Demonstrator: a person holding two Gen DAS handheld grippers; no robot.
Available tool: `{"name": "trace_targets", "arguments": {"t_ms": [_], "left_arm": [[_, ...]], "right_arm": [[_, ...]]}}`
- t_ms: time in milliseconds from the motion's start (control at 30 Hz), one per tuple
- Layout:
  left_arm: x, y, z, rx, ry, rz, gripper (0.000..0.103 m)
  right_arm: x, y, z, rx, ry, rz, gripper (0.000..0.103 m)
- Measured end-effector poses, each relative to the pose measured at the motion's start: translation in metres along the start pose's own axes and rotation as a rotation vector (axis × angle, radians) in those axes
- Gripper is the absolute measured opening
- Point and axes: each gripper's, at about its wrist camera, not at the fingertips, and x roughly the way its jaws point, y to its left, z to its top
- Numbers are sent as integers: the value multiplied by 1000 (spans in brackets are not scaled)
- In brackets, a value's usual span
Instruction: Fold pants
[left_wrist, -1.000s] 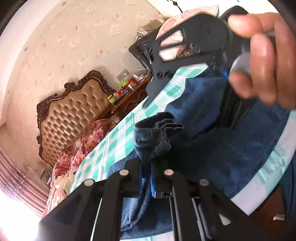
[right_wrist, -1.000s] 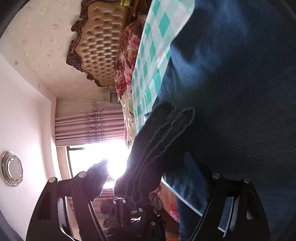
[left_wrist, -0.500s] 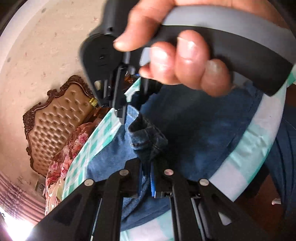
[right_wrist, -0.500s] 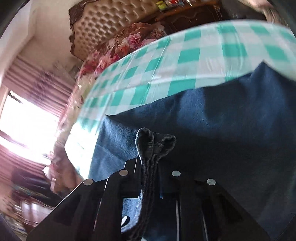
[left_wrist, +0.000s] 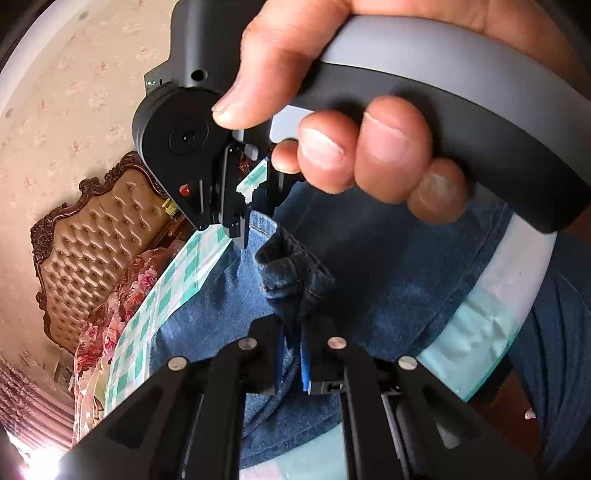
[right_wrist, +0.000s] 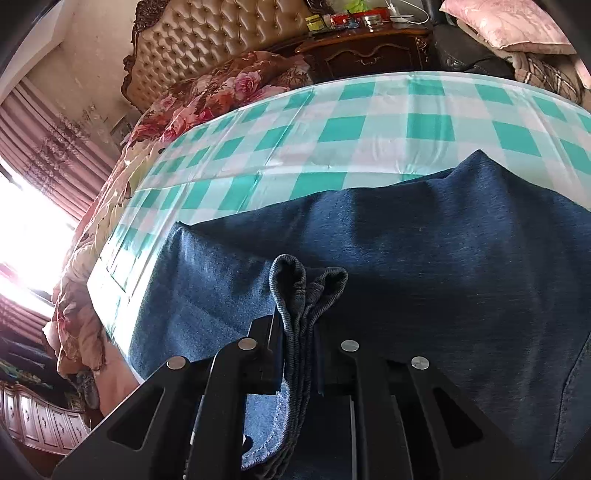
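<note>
Blue denim pants (right_wrist: 424, 251) lie on a table with a green-and-white checked cloth (right_wrist: 369, 122). My right gripper (right_wrist: 299, 332) is shut on a bunched hem of the pants, held just above the spread denim. My left gripper (left_wrist: 293, 332) is shut on another bunched edge of the pants (left_wrist: 295, 273), tilted over the table's edge. In the left wrist view the right gripper's body (left_wrist: 199, 158) and the hand holding it (left_wrist: 351, 140) fill the top, close above the denim.
A tufted headboard (right_wrist: 221, 40) and a floral quilt (right_wrist: 229, 85) stand behind the table. A dark wooden nightstand (right_wrist: 369, 48) with small items is at the back. A bright window with curtains (right_wrist: 37, 221) is at the left. The table's near edge (left_wrist: 491, 314) shows at the right.
The right gripper has swung level with the hem and come over the table, close above the left gripper. The left gripper has kept its hold and tilted a little.
</note>
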Motion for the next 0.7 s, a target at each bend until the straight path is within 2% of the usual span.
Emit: {"name": "trace_targets", "arguments": {"t_ms": [533, 700], "left_arm": [[0, 0, 1, 17, 11, -17, 7], [8, -6, -1, 49, 38, -32, 8]], "right_arm": [[3, -13, 0, 24, 8, 10, 14], [10, -41, -2, 131, 32, 114, 14]]}}
